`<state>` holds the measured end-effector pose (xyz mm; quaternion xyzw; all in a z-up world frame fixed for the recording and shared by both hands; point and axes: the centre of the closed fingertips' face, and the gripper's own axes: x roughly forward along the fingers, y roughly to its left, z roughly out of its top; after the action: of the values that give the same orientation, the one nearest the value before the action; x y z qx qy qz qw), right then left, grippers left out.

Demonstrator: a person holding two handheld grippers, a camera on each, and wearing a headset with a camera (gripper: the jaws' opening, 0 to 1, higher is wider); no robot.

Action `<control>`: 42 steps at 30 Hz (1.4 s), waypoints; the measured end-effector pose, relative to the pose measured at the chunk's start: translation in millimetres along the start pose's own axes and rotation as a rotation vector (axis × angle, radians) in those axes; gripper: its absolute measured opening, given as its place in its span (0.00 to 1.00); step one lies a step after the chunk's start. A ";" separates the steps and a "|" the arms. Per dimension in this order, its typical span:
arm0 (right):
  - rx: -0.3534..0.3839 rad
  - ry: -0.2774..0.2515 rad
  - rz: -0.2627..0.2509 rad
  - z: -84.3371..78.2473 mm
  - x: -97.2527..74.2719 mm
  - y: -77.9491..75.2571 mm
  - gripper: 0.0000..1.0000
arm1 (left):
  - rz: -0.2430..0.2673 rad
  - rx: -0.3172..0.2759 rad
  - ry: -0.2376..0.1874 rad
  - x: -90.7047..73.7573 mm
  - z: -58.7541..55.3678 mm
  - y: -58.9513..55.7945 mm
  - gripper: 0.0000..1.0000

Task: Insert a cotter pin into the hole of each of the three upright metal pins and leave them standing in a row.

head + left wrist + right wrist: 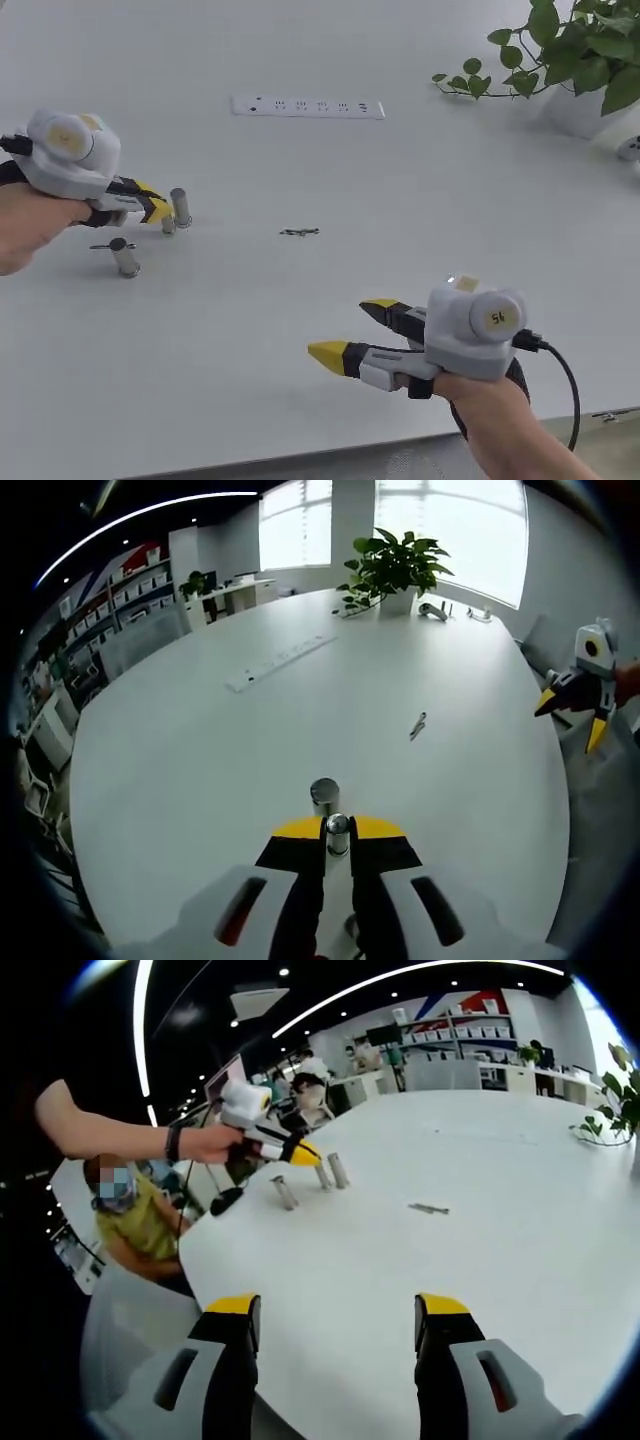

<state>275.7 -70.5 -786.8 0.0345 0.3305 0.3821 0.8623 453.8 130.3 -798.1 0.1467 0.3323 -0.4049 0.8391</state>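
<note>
The yellow-tipped fingers [296,831] of the left gripper [157,211] are pressed together on a short metal pin [338,827]. This pin is a small grey cylinder with a shiny round top, and it seems to stand upright on the table [420,190]. Just beyond it stands a second pin [180,207], also cylindrical and of bright metal, close to the held one but apart from it. A third pin [125,257] stands near them, on the side toward the person. An inserted cotter pin [108,245], thin and dark, goes crosswise through its upper end.

A loose cotter pin [299,232] lies flat on the table, well apart from the three pins, about in the middle of the surface. It is a small thin piece of wire.

The right gripper [352,331] hovers at the near edge of the table. Its black fingers with yellow tips are spread wide and they carry nothing.

The table is white, smooth and matte. At its far side lies a long white power strip [308,107], and in the far right corner stands a plant [575,50] with broad green leaves. In the right gripper view a person [140,1222] in a yellow shirt sits beyond the table's edge.
</note>
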 end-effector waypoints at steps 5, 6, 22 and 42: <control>-0.005 -0.003 0.006 1.6 1.3 1.6 0.65 | 0.005 -0.004 -0.012 -7.3 4.0 -0.7 0.06; -0.006 -0.003 0.007 1.7 1.7 1.9 0.65 | 0.006 -0.005 -0.014 -8.6 4.6 -0.9 0.06; -0.023 -0.012 0.020 7.1 3.2 4.6 0.65 | 0.002 0.024 -0.040 -28.2 16.8 -13.5 0.06; -0.025 -0.025 0.016 8.7 -2.7 6.0 0.65 | -0.045 0.066 -0.043 -34.6 23.4 -50.1 0.06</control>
<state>275.8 -66.4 -776.8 0.0309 0.3145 0.3927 0.8637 409.6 106.8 -756.3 0.1581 0.3040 -0.4375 0.8314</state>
